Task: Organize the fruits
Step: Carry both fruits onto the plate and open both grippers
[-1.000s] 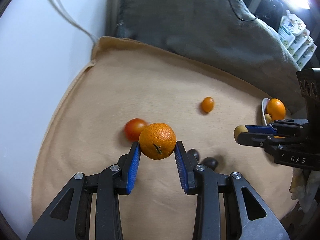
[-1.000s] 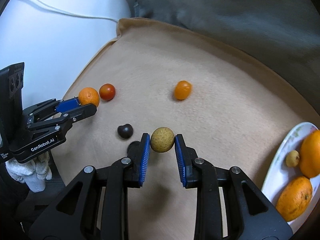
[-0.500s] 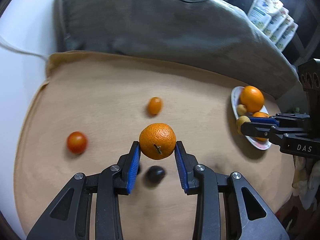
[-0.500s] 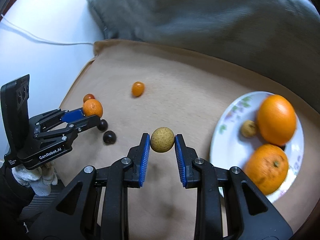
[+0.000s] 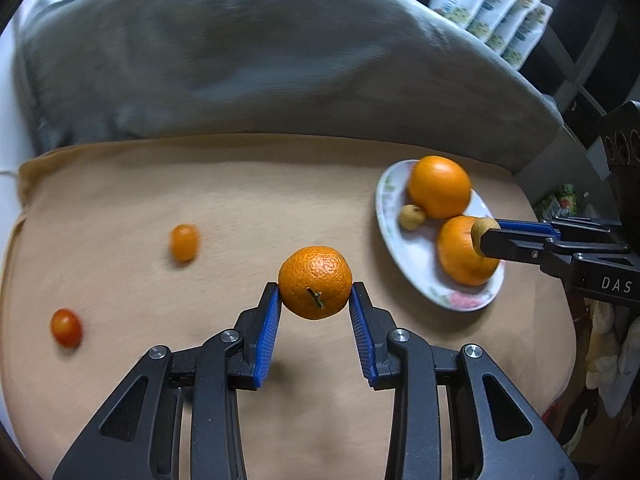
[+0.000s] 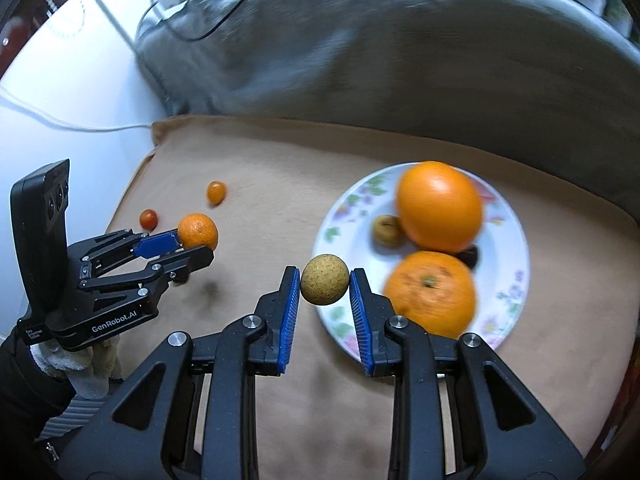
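My left gripper (image 5: 315, 300) is shut on a mandarin (image 5: 315, 282) and holds it above the tan cloth, left of the floral plate (image 5: 404, 248). My right gripper (image 6: 325, 286) is shut on a small brown round fruit (image 6: 324, 279) at the plate's (image 6: 516, 264) left rim. The plate holds two oranges (image 6: 439, 205) (image 6: 430, 293), a small brown fruit (image 6: 386, 230) and a dark fruit (image 6: 468, 258). A kumquat (image 5: 184, 242) and a cherry tomato (image 5: 66, 327) lie on the cloth at the left. The left gripper with the mandarin (image 6: 198, 231) also shows in the right wrist view.
The tan cloth (image 5: 240, 184) covers a round table. A grey cushion (image 5: 240, 60) with a black cable lies behind it. Packets (image 5: 492, 8) stand at the far right. A white wall with a white cord (image 6: 80, 126) is at the left.
Both grippers have moved right toward the plate with their fruits. The right gripper's fruit has reached the plate's left rim. The dark fruits on the cloth have left the left wrist view.
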A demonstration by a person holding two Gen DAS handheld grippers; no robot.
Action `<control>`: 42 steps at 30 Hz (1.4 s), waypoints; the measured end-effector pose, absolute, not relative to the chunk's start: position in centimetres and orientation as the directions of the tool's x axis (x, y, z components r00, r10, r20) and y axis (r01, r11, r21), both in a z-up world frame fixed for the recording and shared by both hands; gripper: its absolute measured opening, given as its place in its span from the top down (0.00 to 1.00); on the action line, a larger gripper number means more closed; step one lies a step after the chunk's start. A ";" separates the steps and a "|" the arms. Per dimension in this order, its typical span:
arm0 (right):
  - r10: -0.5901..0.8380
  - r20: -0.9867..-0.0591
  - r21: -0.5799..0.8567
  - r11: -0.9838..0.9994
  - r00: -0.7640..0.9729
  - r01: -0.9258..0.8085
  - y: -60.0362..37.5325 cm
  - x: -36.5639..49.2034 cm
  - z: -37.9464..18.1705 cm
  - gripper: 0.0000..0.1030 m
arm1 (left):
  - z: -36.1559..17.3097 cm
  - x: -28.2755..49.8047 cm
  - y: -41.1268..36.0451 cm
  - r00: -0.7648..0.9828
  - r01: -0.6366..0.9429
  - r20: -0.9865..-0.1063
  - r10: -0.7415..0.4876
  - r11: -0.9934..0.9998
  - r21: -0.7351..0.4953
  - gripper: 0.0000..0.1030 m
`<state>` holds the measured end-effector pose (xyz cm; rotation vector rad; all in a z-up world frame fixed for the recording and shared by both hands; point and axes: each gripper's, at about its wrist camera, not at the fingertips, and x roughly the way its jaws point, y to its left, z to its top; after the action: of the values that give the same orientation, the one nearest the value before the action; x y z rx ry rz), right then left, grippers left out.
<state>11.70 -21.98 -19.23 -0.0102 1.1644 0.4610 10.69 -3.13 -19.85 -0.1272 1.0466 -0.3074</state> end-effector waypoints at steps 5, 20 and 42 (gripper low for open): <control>0.313 -0.887 0.205 0.926 0.339 -0.317 -25.0 11.9 -18.8 0.74 | -19.8 11.5 -5.7 0.445 0.235 -0.833 -0.328 0.941 -0.244 0.67; 0.263 -0.900 0.179 0.950 0.346 -0.255 -29.9 14.0 -20.2 0.74 | -20.1 13.2 -10.4 0.396 0.310 -0.845 -0.359 0.919 -0.245 0.67; 0.267 -0.896 0.174 0.946 0.355 -0.272 -30.5 14.6 -20.4 0.42 | -20.2 13.6 -12.7 0.397 0.330 -0.845 -0.359 0.915 -0.234 0.66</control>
<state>14.56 -30.52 -20.43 -0.0048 1.1563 0.3484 13.58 -12.65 -20.15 -0.0306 1.0778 -0.4365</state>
